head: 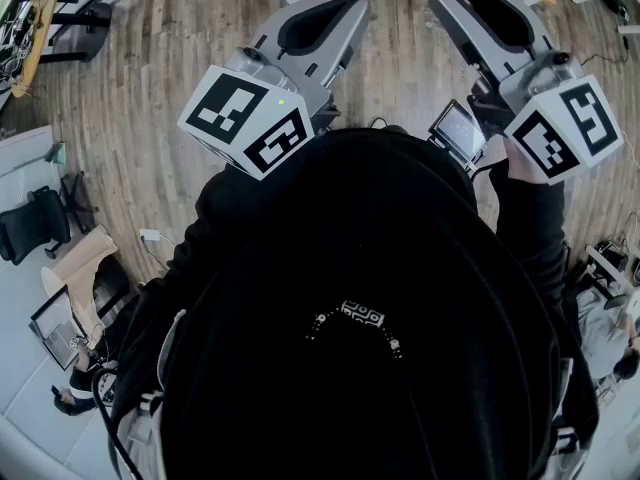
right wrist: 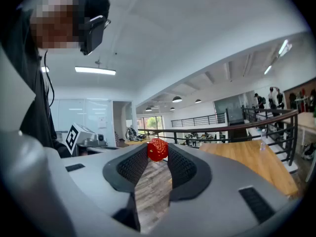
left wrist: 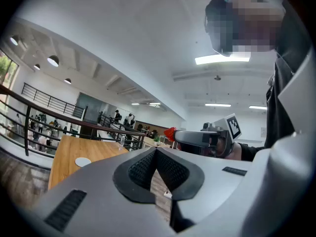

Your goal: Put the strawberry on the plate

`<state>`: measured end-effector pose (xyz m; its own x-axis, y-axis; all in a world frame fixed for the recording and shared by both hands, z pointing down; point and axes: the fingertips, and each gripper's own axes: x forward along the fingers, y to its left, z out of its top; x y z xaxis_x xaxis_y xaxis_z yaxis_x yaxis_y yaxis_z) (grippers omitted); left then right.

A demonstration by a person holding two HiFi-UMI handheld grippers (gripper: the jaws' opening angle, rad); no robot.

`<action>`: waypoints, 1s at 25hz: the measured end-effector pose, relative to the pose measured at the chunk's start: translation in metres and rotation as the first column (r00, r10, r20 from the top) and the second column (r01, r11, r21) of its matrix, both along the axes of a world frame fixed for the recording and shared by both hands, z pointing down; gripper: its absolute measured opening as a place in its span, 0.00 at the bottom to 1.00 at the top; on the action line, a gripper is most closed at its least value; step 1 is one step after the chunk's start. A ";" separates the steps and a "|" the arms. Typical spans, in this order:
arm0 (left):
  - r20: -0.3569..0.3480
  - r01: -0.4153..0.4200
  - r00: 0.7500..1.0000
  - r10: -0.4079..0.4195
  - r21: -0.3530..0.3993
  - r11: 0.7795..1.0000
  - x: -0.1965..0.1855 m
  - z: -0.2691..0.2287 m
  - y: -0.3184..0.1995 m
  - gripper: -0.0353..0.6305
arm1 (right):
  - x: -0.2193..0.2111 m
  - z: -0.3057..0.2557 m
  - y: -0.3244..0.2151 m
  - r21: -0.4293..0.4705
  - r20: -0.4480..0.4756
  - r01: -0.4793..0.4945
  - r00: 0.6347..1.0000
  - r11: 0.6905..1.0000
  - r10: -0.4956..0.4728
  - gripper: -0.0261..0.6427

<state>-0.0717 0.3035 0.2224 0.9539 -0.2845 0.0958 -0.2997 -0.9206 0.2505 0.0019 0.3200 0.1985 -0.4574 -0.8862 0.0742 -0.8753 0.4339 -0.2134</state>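
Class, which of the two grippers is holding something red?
The right gripper: a strawberry sits pinched between its jaw tips, while the left gripper has its jaws closed on nothing.

We see a glossy, pitted strawberry, the right gripper in matt grey plastic, textured black pads, and a smooth wooden table.

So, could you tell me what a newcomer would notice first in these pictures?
The red strawberry stands out first, pinched at the tips of the right gripper and held level above the wood floor. Next come the black-and-white marker cubes on both grippers in the head view. The left gripper is shut and empty, with a white plate on the table beyond it.
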 end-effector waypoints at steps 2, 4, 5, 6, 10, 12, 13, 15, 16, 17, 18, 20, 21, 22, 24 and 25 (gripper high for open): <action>0.017 -0.013 1.000 0.013 0.019 1.000 0.008 -0.002 0.007 0.05 | 0.010 -0.005 0.009 -0.012 0.025 -0.003 1.000 1.000 0.003 0.24; 0.026 -0.025 0.999 0.025 0.034 0.999 0.015 -0.004 0.009 0.05 | 0.019 -0.004 0.012 -0.027 0.017 -0.013 1.000 1.000 0.013 0.24; 0.030 -0.032 0.999 0.031 0.039 0.999 0.020 -0.004 0.010 0.05 | 0.023 0.001 0.015 -0.039 0.009 -0.019 1.000 0.999 0.019 0.24; 0.035 -0.042 0.999 0.040 0.044 0.998 0.025 -0.004 0.012 0.05 | 0.027 0.008 0.019 -0.054 0.009 -0.021 1.000 0.998 0.022 0.24; 0.048 -0.090 0.995 0.087 0.073 0.993 0.044 -0.003 0.017 0.05 | 0.038 0.020 0.027 -0.088 0.032 -0.017 0.999 0.996 0.020 0.24; 0.041 -0.096 0.995 0.094 0.063 0.993 0.047 -0.003 0.013 0.05 | 0.041 0.019 0.025 -0.085 0.029 -0.031 0.999 0.996 0.033 0.24; 0.039 -0.097 0.995 0.095 0.060 0.993 0.053 -0.002 0.013 0.05 | 0.049 0.019 0.027 -0.083 0.027 -0.042 0.999 0.996 0.045 0.24; 0.049 -0.104 0.994 0.100 0.074 0.992 0.069 0.000 0.020 0.05 | 0.071 0.020 0.034 -0.079 0.038 -0.064 0.997 0.995 0.068 0.24; 0.066 -0.112 0.992 0.106 0.101 0.988 0.076 0.000 0.025 0.05 | 0.080 0.021 0.038 -0.080 0.047 -0.072 0.996 0.994 0.076 0.24; 0.090 -0.126 0.989 0.114 0.141 0.982 0.082 0.000 0.031 0.05 | 0.086 0.022 0.041 -0.082 0.057 -0.076 0.995 0.994 0.081 0.24; 0.113 -0.143 0.986 0.124 0.178 0.974 0.087 0.000 0.037 0.05 | 0.090 0.024 0.043 -0.086 0.067 -0.075 0.994 0.993 0.081 0.24; 0.132 -0.168 0.981 0.143 0.204 0.964 0.097 0.001 0.045 0.05 | 0.096 0.029 0.045 -0.092 0.083 -0.070 0.994 0.993 0.077 0.24; 0.134 -0.174 0.980 0.149 0.197 0.965 0.101 0.003 0.047 0.05 | 0.100 0.030 0.046 -0.093 0.086 -0.069 0.993 0.993 0.077 0.24; 0.138 -0.176 0.979 0.152 0.188 0.966 0.105 0.005 0.048 0.05 | 0.103 0.031 0.046 -0.093 0.087 -0.068 0.993 0.993 0.077 0.24; 0.148 -0.178 0.977 0.152 0.174 0.969 0.107 0.009 0.049 0.05 | 0.109 0.034 0.048 -0.096 0.094 -0.067 0.993 0.993 0.076 0.24; 0.153 -0.177 0.976 0.152 0.169 0.969 0.108 0.011 0.048 0.05 | 0.112 0.037 0.048 -0.100 0.098 -0.067 0.992 0.993 0.077 0.24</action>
<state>0.0359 0.3515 0.2336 0.9702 -0.1492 0.1909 -0.1600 -0.9862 0.0424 0.1140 0.3678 0.2351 -0.4018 -0.9082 0.1175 -0.8753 0.3432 -0.3406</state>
